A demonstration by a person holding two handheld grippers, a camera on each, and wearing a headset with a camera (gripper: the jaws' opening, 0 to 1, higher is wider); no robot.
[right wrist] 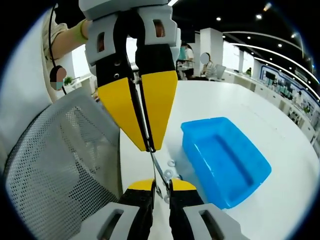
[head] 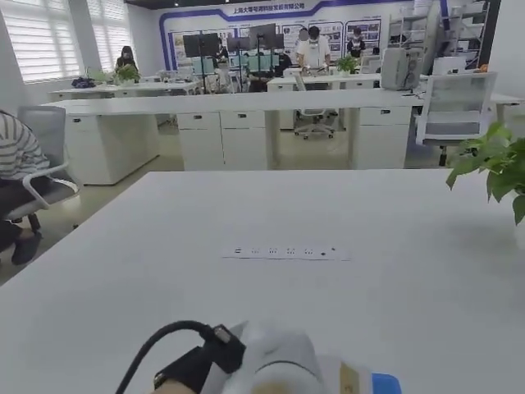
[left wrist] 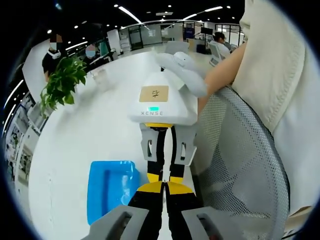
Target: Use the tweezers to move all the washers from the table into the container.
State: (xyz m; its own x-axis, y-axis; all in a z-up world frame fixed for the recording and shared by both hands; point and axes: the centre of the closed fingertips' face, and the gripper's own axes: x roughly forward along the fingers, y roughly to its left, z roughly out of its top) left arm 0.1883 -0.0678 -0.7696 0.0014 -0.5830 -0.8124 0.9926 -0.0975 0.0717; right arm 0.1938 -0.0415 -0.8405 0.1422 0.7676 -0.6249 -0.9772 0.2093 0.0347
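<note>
In the right gripper view, thin metal tweezers (right wrist: 156, 167) run between the two grippers, which meet tip to tip. My left gripper (right wrist: 150, 146) comes down from the top, shut on the tweezers' upper end. My right gripper (right wrist: 161, 189) is shut on the lower end. Three small silver washers (right wrist: 170, 169) lie on the white table just beside the tweezers. The blue container (right wrist: 225, 160) stands to their right. In the left gripper view, the left gripper (left wrist: 163, 192) faces the right gripper (left wrist: 164, 176), with the blue container (left wrist: 110, 187) to the left. A gripper's white body (head: 275, 361) sits at the bottom of the head view.
A grey mesh chair back (left wrist: 240, 165) stands close to the table edge by the grippers. On the white table (head: 271, 213), a flush power strip (head: 285, 252) sits mid-table and a potted plant (head: 492, 164) at the right. Desks and people fill the room beyond.
</note>
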